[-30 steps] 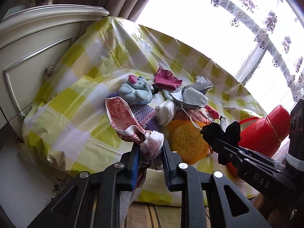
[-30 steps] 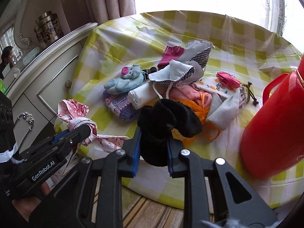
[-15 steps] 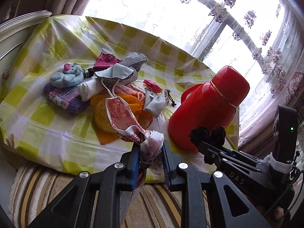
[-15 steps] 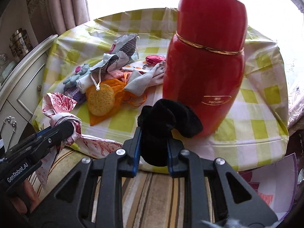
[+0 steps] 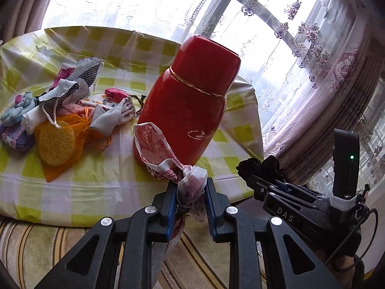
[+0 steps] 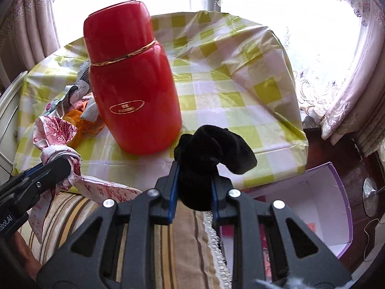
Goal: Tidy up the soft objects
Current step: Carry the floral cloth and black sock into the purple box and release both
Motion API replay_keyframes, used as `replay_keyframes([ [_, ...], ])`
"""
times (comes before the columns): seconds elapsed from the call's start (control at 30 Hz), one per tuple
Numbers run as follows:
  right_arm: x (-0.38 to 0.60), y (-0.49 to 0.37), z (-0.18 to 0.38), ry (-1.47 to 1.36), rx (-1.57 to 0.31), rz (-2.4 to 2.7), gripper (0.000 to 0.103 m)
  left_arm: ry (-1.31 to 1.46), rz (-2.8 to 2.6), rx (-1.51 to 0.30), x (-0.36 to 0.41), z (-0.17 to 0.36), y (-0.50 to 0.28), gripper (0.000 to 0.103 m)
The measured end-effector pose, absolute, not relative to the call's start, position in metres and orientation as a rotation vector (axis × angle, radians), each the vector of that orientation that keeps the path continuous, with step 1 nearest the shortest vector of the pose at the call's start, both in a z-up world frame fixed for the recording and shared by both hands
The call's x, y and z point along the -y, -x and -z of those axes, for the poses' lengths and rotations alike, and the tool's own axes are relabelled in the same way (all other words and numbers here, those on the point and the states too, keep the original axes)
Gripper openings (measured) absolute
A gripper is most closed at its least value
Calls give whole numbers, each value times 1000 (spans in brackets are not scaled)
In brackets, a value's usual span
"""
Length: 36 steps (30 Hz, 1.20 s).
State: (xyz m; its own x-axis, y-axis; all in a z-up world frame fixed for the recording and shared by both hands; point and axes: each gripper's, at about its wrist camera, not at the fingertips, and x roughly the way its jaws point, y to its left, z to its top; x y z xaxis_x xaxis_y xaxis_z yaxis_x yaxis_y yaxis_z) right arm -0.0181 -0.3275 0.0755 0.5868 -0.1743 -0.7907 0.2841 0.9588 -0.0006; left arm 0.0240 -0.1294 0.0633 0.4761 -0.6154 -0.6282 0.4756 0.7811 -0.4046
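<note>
A yellow-checked tabletop (image 6: pixel 216 91) by the bright window fills my view, its plastic cover left bare on the right side, which I judge leaves room to sort onto. A tall red flask (image 6: pixel 132 91) stands upright near the front edge, splitting the bare stretch from the jumble of soft things (image 5: pixel 60 110) heaped on the far left: a blue plush toy, a checked cloth, an orange net with a sponge, a grey sock. Below the tabletop's right corner an open purple-edged box (image 6: pixel 312 204) sits on the floor, mouth up, probably the bin these pieces are meant for, though I cannot be sure. I hold both tools off the front edge, above a striped rug, so each load hangs free of the pile. My left gripper (image 5: pixel 190 190) has its fingers clenched on a red-and-white patterned cloth (image 5: pixel 156 144), bunched at the pads with a loop rising in front of the flask. My right gripper (image 6: pixel 195 187) has its fingers clamped on a black fuzzy sock (image 6: pixel 211 149), folded over and drooping right, nearest the box.
</note>
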Motion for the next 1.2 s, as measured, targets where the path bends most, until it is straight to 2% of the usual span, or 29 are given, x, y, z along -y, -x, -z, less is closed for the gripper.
replay_keyframes([
  [0.57,448,98,-49,-188,-1027,643,27,19,981,-921,254,-57,23,23],
  [0.73,466,111,-44,-189,-1047,728,30,-13,1039,-974,278,-51,31,34],
  [0.8,471,114,-44,-187,-1051,757,36,-32,1044,-995,286,-49,33,54],
  [0.83,474,115,-44,-185,-1053,769,40,-34,1048,-1000,288,-48,35,57],
  [0.93,477,117,-45,-171,-1050,791,48,-41,1063,-1002,291,-48,38,59],
  [1.2,473,114,-48,-168,-1043,776,51,-58,1029,-996,289,-49,35,59],
])
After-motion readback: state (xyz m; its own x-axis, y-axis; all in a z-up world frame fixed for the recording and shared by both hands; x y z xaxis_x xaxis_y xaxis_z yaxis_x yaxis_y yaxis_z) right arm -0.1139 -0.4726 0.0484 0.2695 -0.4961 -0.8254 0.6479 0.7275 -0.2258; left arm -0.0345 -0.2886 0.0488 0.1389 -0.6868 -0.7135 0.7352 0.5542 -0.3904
